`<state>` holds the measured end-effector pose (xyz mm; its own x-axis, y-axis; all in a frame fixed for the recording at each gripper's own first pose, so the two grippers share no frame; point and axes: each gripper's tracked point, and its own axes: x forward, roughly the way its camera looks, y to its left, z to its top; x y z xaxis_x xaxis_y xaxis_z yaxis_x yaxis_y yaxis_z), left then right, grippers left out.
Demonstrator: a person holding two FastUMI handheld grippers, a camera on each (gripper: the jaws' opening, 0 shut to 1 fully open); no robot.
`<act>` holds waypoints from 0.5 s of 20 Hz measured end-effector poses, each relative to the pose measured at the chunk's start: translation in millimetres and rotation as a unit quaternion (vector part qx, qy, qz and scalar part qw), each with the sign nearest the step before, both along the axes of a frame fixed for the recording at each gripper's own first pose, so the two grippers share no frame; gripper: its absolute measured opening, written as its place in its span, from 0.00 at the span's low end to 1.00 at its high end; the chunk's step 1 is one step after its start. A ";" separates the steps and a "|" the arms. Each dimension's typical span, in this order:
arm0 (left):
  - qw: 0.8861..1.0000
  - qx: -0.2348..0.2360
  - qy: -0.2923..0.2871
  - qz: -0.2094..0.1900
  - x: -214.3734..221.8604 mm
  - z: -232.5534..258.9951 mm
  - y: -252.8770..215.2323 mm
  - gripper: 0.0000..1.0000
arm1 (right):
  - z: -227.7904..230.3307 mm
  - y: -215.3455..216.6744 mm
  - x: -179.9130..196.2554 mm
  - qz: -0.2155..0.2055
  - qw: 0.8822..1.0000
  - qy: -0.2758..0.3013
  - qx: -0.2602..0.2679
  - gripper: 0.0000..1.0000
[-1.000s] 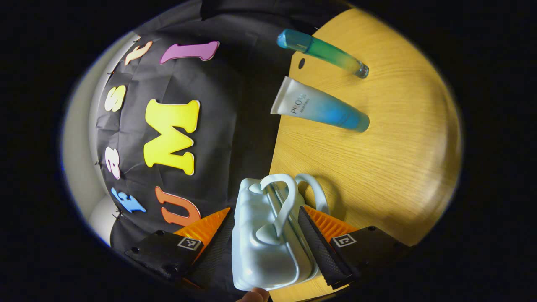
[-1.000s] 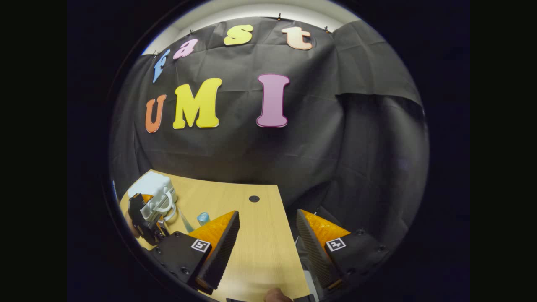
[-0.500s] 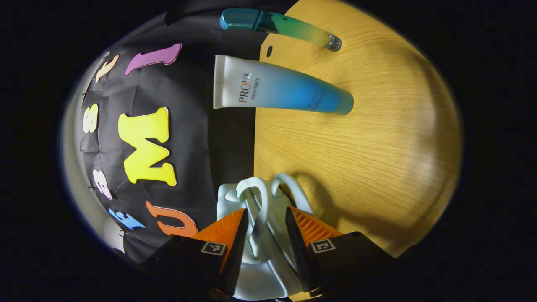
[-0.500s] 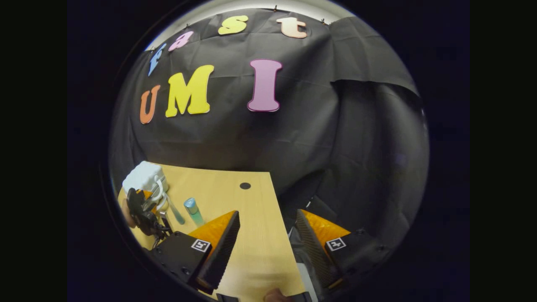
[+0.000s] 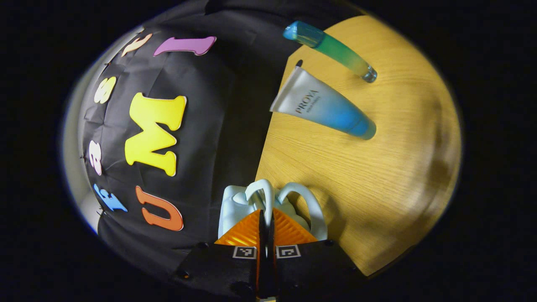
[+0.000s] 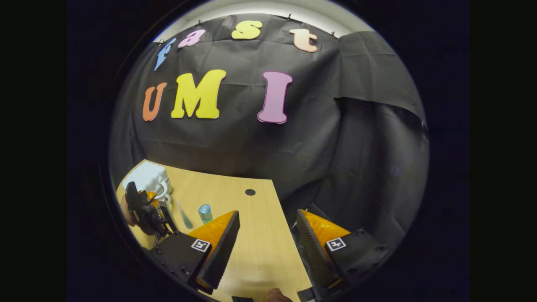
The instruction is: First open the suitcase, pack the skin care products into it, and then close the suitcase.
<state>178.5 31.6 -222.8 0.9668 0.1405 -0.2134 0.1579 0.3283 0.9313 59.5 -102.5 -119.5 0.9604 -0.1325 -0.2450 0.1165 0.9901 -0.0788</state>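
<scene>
A small pale-blue suitcase (image 5: 235, 205) stands shut at the table's edge, its two looped handles toward me. My left gripper (image 5: 266, 216) is shut on the nearer handle (image 5: 261, 192); the other handle (image 5: 308, 199) hangs free beside it. Beyond on the table lie a white-to-blue tube (image 5: 327, 111) and a blue-green bottle (image 5: 335, 50). In the right gripper view the suitcase (image 6: 147, 178), tube (image 6: 183, 216) and bottle (image 6: 205, 212) sit far left. My right gripper (image 6: 266, 218) is open over the table's right edge, holding nothing.
The wooden table (image 5: 377, 176) has open surface right of the suitcase. A round cable hole (image 6: 250, 192) lies near its back edge. The black cloth wall rises close behind. A hand (image 6: 126, 209) holds the left gripper, and a fingertip (image 6: 275, 295) shows at the bottom.
My left gripper went from open around the suitcase body to shut on one handle, drawing back a little. The right gripper stayed open and barely moved.
</scene>
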 end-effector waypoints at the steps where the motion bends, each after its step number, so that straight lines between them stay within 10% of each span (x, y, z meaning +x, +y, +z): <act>1: 1.000 -0.023 -0.003 -0.001 -1.8 8.9 2.2 0.03 | 1.9 4.7 -2.4 -0.001 1.000 -0.002 -0.001 0.81; 10: 0.984 -0.163 -0.077 0.013 -27.9 134.7 77.0 0.03 | 29.0 89.1 -0.1 0.021 1.000 -0.020 -0.002 0.81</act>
